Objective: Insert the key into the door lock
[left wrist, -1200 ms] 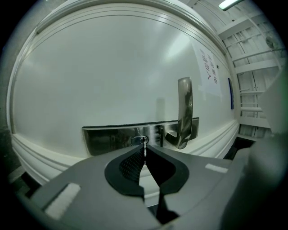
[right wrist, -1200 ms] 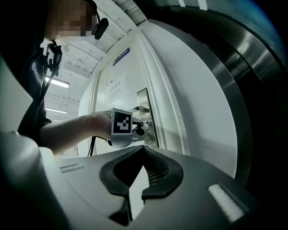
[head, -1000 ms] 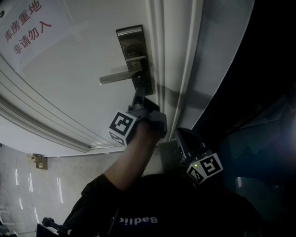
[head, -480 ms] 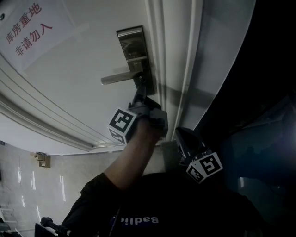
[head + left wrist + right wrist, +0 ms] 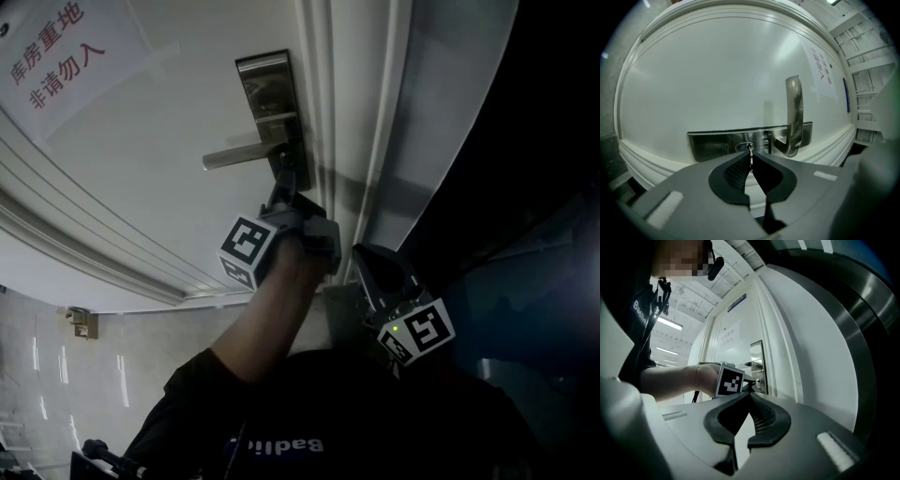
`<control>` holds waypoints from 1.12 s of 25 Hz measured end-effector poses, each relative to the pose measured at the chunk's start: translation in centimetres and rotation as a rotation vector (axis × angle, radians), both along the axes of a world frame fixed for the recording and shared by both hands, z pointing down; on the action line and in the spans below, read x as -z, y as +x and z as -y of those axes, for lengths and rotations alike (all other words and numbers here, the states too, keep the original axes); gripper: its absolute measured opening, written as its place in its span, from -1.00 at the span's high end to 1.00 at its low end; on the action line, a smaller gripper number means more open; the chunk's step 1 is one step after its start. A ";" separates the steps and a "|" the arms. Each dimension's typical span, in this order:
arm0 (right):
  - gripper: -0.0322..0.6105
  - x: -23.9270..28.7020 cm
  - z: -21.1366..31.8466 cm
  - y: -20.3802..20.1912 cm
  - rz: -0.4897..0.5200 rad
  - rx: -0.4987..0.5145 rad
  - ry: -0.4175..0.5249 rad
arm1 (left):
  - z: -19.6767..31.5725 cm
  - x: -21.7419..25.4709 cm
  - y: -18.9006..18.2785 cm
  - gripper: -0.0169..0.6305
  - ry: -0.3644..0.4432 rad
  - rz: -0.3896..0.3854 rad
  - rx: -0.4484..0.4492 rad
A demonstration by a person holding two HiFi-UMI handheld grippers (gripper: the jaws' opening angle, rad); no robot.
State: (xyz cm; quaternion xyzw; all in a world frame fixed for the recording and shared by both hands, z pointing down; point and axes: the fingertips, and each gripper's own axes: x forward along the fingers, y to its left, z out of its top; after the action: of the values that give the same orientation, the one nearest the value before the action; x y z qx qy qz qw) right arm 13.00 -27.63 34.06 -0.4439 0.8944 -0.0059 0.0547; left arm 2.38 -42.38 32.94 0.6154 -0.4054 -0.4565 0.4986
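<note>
A steel lock plate (image 5: pixel 266 94) with a lever handle (image 5: pixel 236 157) is fixed to the white door (image 5: pixel 169 103). My left gripper (image 5: pixel 283 185) is shut on a small metal key (image 5: pixel 750 151), and the key's tip sits at the keyhole (image 5: pixel 745 146) in the plate (image 5: pixel 715 144), next to the handle (image 5: pixel 794 112). My right gripper (image 5: pixel 363 255) hangs lower right, beside the door frame, apart from the lock. In the right gripper view its jaws (image 5: pixel 751 395) meet with nothing between them, and the left gripper's marker cube (image 5: pixel 729 379) shows by the keyhole (image 5: pixel 758 382).
A paper notice with red print (image 5: pixel 58 56) is stuck on the door to the left of the lock. The white door frame (image 5: pixel 370 141) runs just right of the plate, with a dark space (image 5: pixel 544 141) beyond it. The person's arm (image 5: pixel 262 319) reaches up to the lock.
The right gripper has risen a little along the door frame. The left gripper and the key stay at the keyhole.
</note>
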 end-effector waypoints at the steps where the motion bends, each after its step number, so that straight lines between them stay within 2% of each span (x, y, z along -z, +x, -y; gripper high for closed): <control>1: 0.89 0.4 0.2 -0.1 -0.003 0.003 0.009 | 0.0 0.0 0.0 0.91 0.000 -0.002 0.000; 10: 0.89 0.0 0.3 -0.9 -0.004 0.020 -0.013 | 0.4 0.2 0.1 0.89 -0.005 -0.004 -0.012; 28: 0.89 -1.1 1.0 0.3 0.000 -0.010 -0.047 | 2.5 0.4 0.2 0.88 0.020 -0.016 -0.013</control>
State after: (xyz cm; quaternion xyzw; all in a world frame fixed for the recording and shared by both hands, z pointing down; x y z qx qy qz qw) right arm 13.32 -28.61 35.15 -0.4495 0.8918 -0.0264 0.0442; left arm 2.54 -44.88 32.52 0.6192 -0.3927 -0.4623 0.4987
